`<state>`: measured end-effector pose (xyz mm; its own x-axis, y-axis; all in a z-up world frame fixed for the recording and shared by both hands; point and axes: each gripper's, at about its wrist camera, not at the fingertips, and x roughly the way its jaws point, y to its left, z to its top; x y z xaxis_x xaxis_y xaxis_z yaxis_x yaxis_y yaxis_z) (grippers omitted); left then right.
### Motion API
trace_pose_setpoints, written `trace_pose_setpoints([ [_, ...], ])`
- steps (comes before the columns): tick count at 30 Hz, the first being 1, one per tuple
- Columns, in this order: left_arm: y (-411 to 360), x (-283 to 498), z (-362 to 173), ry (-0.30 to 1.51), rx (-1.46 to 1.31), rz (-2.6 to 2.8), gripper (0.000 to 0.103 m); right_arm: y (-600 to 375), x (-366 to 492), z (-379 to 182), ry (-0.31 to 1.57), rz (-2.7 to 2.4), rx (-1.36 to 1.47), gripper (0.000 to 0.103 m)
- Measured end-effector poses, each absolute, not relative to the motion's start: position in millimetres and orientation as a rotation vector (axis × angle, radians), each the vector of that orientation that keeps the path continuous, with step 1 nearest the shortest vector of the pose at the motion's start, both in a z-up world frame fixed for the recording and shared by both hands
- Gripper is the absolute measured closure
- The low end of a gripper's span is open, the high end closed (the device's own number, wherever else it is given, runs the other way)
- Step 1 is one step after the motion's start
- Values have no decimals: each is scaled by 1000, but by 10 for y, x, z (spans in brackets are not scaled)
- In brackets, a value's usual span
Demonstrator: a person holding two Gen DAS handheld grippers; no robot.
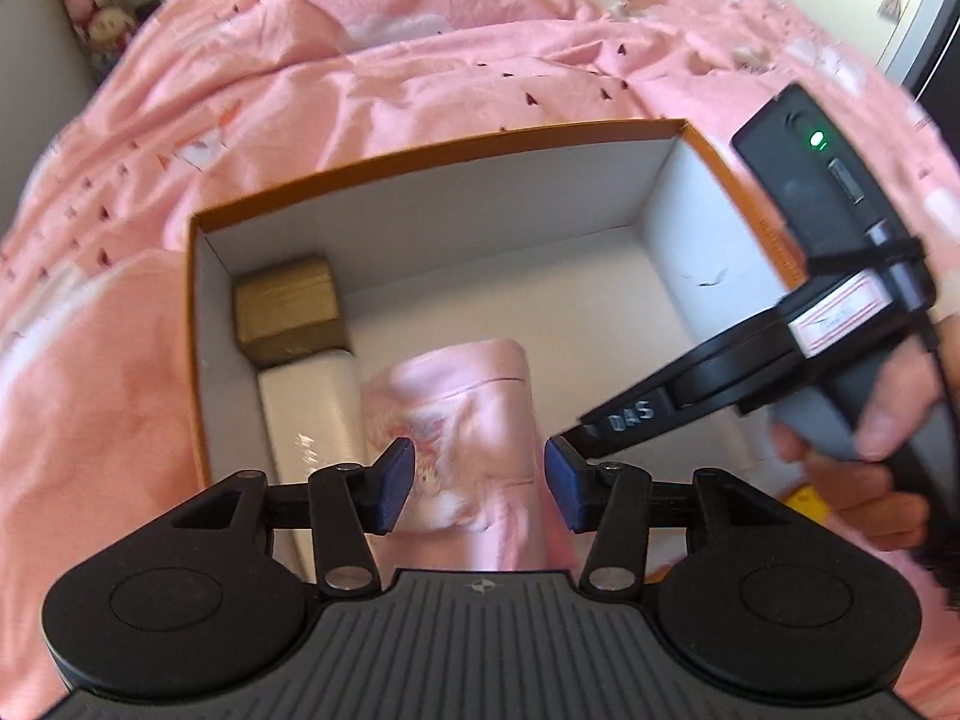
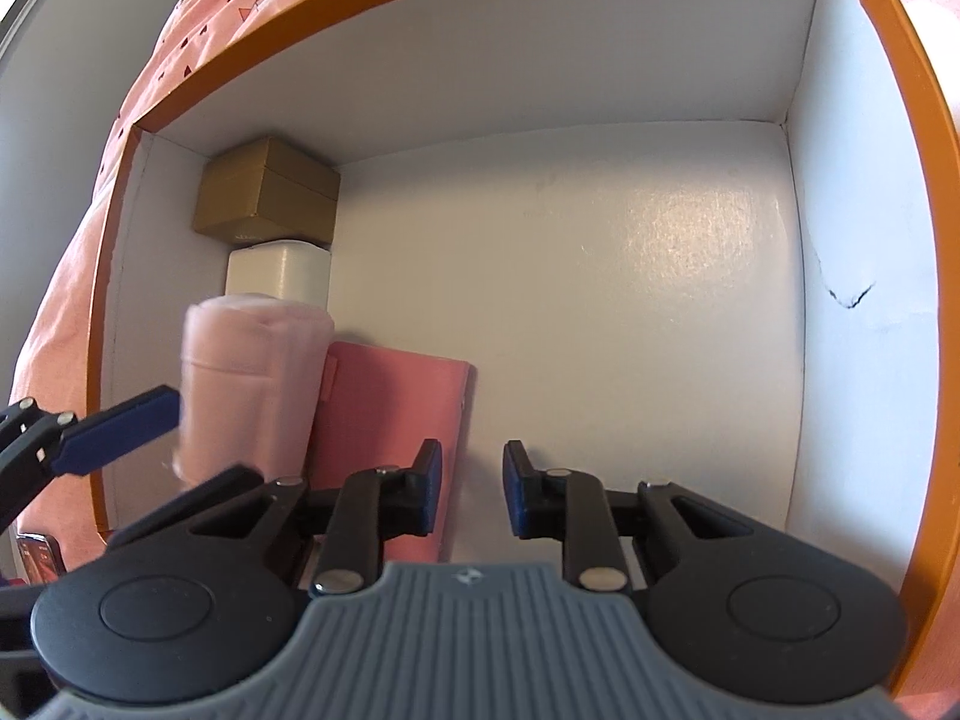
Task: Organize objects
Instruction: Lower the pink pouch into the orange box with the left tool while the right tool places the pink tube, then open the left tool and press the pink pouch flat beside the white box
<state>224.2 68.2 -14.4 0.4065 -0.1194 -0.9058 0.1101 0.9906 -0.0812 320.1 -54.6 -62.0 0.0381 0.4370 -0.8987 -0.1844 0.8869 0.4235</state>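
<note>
- Orange-rimmed cardboard box (image 1: 198, 360) sits on the bed, on a pink patterned bedspread (image 1: 420, 72); white inside.
- Already packed along the box's left wall: a gold box (image 2: 264, 192) in the far corner, a white box (image 2: 279, 270) touching it on the near side.
- A flat pink pouch (image 2: 390, 420) lies on the box floor, just beside the white box.
- My left tongs (image 1: 480, 483) straddle a pink printed cylinder (image 1: 456, 408) that stands inside the box by the white box. The pads (image 1: 396, 483) stand clear of its sides with a gap showing, so I judge it released, not gripped.
- My right tongs (image 2: 473, 495) hover low over the box floor, jaws narrow with nothing between them, beside the pink pouch.
- Judgement: four items are in and grouped at the left; the right half of the box floor is bare.
- Left to do: a yellow thing (image 1: 807, 501) shows outside the box near my right hand (image 1: 864, 456), too cut off to identify; it may be next. I cannot tell how many more items wait out of view.
</note>
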Motion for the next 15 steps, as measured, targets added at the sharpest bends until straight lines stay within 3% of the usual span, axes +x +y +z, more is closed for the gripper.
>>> trace_pose_setpoints([
  [10, 947, 2210, -251, 1177, -88, -90, 56, -563, 3241, -614, 1448, 449, 147, 82],
  [15, 1023, 2182, -435, 1236, -156, -111, 78, -378, 3267, -564, 1401, 494, 17, 86],
])
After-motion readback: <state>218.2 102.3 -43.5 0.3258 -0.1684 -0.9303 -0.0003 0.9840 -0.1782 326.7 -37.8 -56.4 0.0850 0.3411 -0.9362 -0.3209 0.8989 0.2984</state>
